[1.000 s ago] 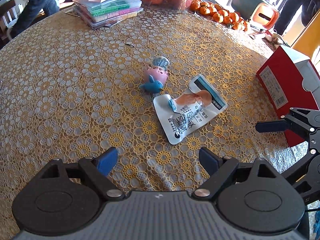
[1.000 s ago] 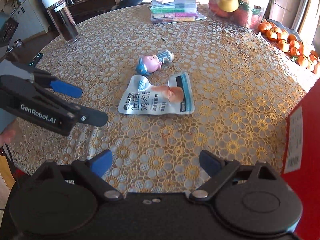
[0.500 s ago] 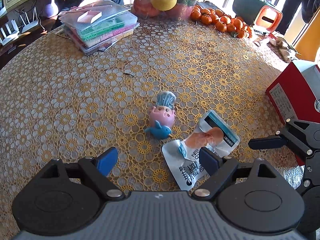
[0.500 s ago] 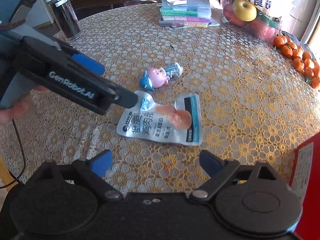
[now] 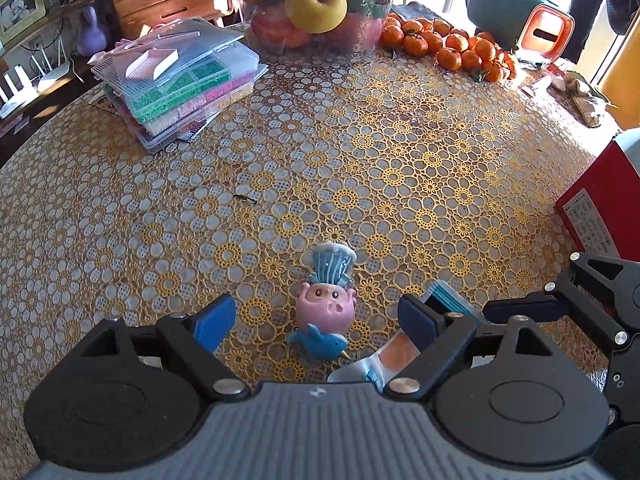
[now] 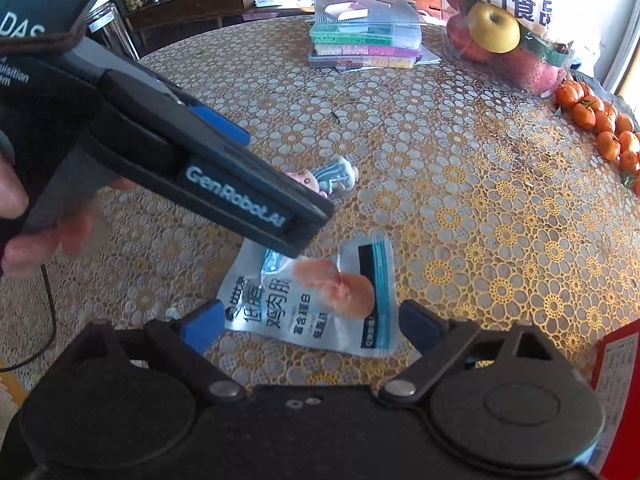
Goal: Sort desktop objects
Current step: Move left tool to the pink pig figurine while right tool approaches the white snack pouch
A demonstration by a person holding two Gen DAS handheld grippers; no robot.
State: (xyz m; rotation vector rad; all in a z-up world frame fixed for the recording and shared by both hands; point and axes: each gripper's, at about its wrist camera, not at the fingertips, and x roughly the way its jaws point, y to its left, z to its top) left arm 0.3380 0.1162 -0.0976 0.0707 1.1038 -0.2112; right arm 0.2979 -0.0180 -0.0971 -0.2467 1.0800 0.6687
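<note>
While both grippers' fingers stand apart, empty, the left gripper point(image 5: 316, 322) is best centred on the pig toy point(image 5: 325, 305), clear of the snack pouch point(image 6: 320, 300).

Bright daylight, seemingly from windows behind; sharp focus, fisheye-bent edges

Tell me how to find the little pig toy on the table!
Start at the big round table with the yellow flower tablecloth and look near its middle. Beside the shiny snack packet lies the pig toy. It is the only pink thing there, with a blue striped hat and a blue bird by it.
</note>
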